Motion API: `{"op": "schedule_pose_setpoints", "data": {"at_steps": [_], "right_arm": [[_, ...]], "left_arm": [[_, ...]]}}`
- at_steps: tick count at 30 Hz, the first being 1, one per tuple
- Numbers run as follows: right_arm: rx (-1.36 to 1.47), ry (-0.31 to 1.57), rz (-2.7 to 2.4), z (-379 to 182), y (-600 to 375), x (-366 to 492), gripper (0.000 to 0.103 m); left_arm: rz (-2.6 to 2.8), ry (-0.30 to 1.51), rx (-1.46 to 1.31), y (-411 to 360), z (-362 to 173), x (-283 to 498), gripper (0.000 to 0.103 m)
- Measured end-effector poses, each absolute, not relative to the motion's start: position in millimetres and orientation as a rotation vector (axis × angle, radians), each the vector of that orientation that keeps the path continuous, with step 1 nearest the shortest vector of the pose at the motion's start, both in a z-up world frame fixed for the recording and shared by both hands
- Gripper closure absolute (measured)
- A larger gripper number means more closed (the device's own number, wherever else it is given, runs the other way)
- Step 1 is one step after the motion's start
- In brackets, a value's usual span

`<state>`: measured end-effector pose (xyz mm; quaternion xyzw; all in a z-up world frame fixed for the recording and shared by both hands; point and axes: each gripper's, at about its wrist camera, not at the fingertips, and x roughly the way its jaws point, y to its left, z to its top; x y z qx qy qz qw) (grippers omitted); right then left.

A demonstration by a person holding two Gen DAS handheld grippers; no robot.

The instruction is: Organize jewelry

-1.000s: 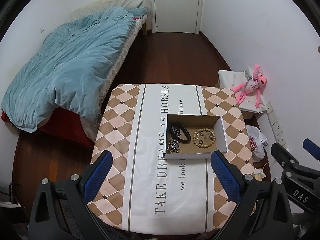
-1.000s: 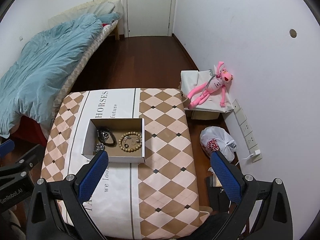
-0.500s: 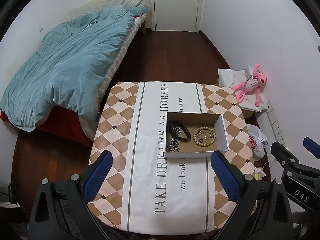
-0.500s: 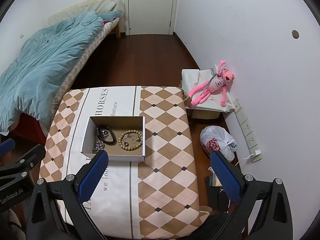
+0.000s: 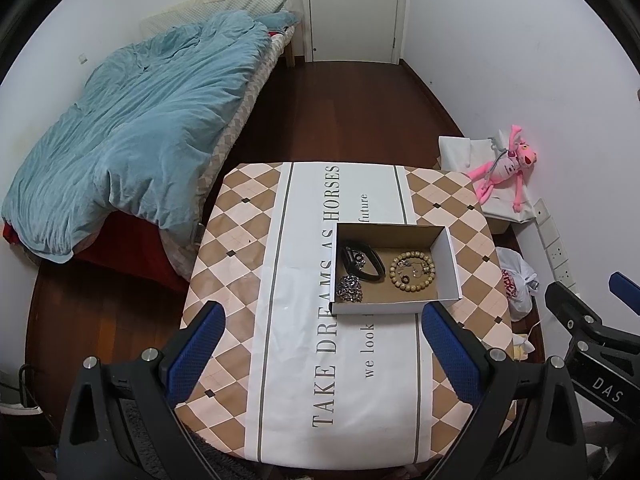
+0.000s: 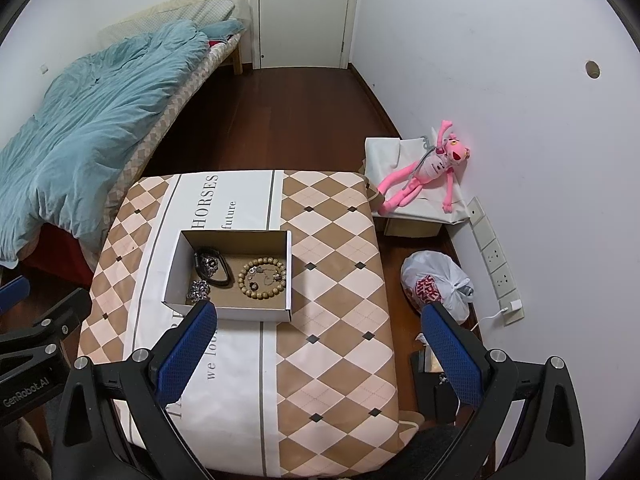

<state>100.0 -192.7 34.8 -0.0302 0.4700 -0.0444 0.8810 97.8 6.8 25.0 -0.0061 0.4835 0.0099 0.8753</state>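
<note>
The desk [image 5: 256, 264] carries an open cardboard box [image 5: 448, 256] toward its far right edge. Inside lie a black band [image 5: 374, 262], a bead bracelet [image 5: 412, 276] and a silvery chain [image 5: 349, 289]. Left gripper [image 5: 320, 356] and right gripper [image 6: 320, 354] hover high, jaws apart, holding nothing. The jewelry already sits boxed, which fits sorting finished or regrouping to come.

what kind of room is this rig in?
Most likely a bedroom in a home: a bed with a rumpled blue duvet, a pink plush toy by the wall, and a cloth-covered table holding a jewelry box.

Both wrist views high, facing down, sharing table [image 5: 352, 380]
</note>
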Motion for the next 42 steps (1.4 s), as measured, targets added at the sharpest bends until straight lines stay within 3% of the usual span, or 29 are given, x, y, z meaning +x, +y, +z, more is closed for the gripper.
{"op": "schedule_pose_setpoints", "data": {"at_steps": [42], "right_arm": [[-0.06, 0.972, -0.077, 43.2, -190.6, 100.5, 0.0]], "left_arm": [[0.027, 1.001, -0.005, 12.5, 28.6, 95.3, 0.003]]}}
